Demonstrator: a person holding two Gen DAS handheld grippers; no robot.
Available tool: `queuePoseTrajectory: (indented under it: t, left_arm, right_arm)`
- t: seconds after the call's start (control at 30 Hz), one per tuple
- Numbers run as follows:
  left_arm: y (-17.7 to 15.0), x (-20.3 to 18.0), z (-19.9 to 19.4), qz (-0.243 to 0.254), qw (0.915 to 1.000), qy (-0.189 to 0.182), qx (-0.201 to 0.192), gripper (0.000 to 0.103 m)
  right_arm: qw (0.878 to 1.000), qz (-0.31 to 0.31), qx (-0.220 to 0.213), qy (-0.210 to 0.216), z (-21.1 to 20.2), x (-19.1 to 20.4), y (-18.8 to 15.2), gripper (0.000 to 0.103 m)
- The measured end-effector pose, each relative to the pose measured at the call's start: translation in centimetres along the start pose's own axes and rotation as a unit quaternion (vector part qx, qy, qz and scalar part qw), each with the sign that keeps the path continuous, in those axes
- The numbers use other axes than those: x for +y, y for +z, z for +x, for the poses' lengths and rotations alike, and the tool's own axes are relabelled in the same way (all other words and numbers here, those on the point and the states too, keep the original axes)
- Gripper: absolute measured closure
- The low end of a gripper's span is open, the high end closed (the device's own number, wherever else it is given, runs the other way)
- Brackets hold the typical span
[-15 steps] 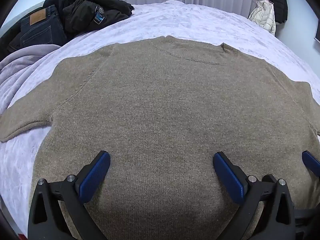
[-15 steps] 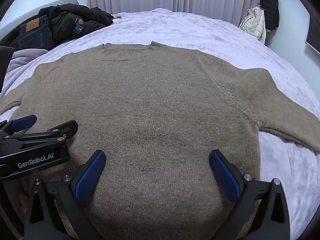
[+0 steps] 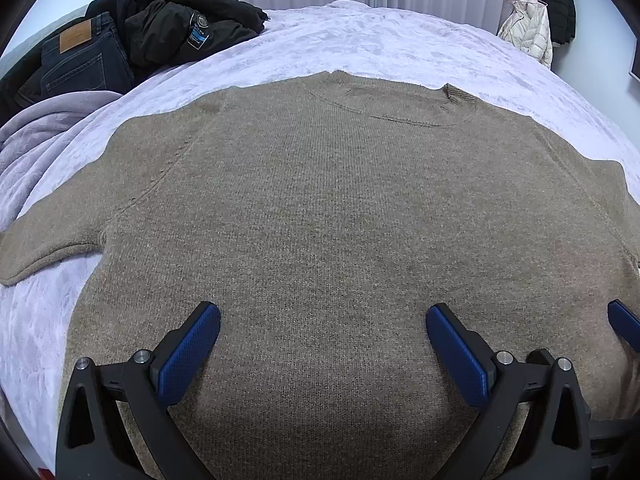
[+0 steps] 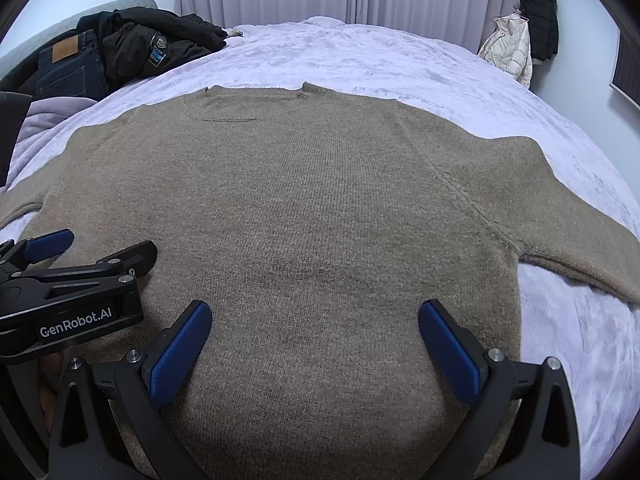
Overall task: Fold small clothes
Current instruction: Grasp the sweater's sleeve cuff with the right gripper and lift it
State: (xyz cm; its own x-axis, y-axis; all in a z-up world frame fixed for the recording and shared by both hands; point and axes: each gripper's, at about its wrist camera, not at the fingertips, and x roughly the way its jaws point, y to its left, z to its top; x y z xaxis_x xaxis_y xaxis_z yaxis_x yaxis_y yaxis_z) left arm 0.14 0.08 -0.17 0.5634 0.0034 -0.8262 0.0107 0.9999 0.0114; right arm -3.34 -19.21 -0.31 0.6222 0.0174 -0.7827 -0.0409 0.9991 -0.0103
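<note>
Lavender bedspread point(image 3: 380, 44) carries our brown sweater point(image 3: 340, 220) flat, sleeves out (ready for folding); left gripper point(image 3: 320, 344) and right gripper point(image 4: 316, 336) hover apart, empty, above its near hem.

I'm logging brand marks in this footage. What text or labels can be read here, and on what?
"GenRobot.AI": white lettering on the side of the left claw.
Leather patch on the jeans: too blurred to read.
Round badge and blue tag on the black jacket: too small to read.
The sweater shows no text.
</note>
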Motion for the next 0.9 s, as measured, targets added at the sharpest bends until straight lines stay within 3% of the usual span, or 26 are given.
queuePoseTrajectory:
  t: [0.13,0.23,0.33,0.47,0.53,0.57,0.67,0.73,0.8,0.9]
  left_arm:
    - [-0.2,0.1,-0.3,-0.004,0.9999,-0.007,-0.008,0.0]
    - [-0.1,0.1,-0.4,-0.009,0.9997,-0.014,-0.017,0.0]
    - [-0.1,0.2,-0.3,-0.004,0.9999,-0.009,-0.001,0.0]
    - [-0.1,0.0,-0.2,0.003,0.9999,-0.001,0.01,0.0]
    - [-0.2,-0.1,-0.2,0.009,0.9998,0.006,0.014,0.0]
    - [-0.2,0.0,-0.2,0.009,0.9998,0.004,0.014,0.0]
    - [-0.1,-0.1,-0.1,0.01,0.9997,0.006,0.022,0.0]
    - [0.2,-0.5,0.1,0.012,0.9994,0.017,0.027,0.0]
    - [0.8,-1.0,0.0,0.014,0.9987,0.031,0.038,0.0]
    - [1.8,-2.2,-0.5,0.021,0.9973,0.04,0.058,0.0]
  right_arm:
    - [1.0,-0.008,0.017,-0.002,-0.9,0.4,0.9,0.0]
    - [0.999,-0.003,-0.046,-0.026,-3.7,-0.1,3.6,0.0]
    - [0.998,-0.003,-0.047,-0.027,-2.8,-0.4,6.9,0.0]
    - [1.0,-0.014,0.011,-0.021,2.6,-1.2,10.2,0.0]
    - [0.995,-0.008,0.097,-0.031,6.9,-2.6,9.4,0.0]
    - [0.994,0.009,0.098,-0.046,7.7,-4.4,9.6,0.0]
    - [0.991,0.107,0.073,-0.025,6.1,-12.0,8.5,0.001]
    - [0.989,0.12,0.076,-0.044,4.3,-15.8,7.7,0.001]
    - [0.98,0.117,0.089,-0.137,2.8,-19.8,6.5,0.0]
    - [0.971,0.188,0.103,-0.106,0.2,-27.0,3.7,0.001]
